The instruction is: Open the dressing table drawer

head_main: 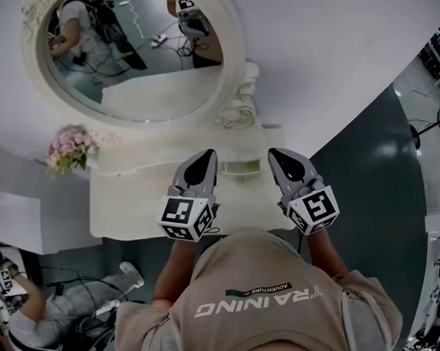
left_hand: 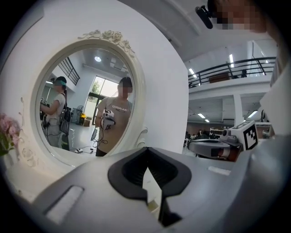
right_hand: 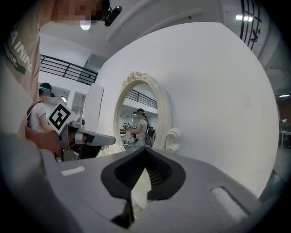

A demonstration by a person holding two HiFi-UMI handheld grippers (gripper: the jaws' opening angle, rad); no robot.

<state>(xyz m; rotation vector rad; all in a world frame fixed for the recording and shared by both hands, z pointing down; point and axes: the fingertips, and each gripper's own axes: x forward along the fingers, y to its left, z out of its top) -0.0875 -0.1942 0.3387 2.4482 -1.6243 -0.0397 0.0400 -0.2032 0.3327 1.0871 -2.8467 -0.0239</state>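
Head view: at the far left of the cream dressing table stands a bunch of pink flowers; whatever holds them cannot be made out. Behind them rises the oval mirror in its carved frame, and its glass shows a person wearing a backpack and cables on a floor.

The left gripper hovers over the middle of the tabletop with its 2 jaws pressed together and nothing between them. Its marker cube carries black-and-white square patterns. Just right of its tip, between the 2 grippers, is a small rectangular front that looks like the drawer. It lies flush with the table's raised back part, and neither gripper touches it. The right gripper is held level beside it, jaws likewise closed on nothing, with a second marker cube at its rear.

Below both, the person's beige shirt reads "TRAINING" in large white letters under a small dark patch reading "ADVENTURE".

In the left gripper view the left gripper points at the mirror, where a reflected shirt print is too small to read. The right gripper shows at the right.

In the right gripper view the left gripper appears at the left. The right gripper shows its tips meeting, and the mirror stands beyond them.
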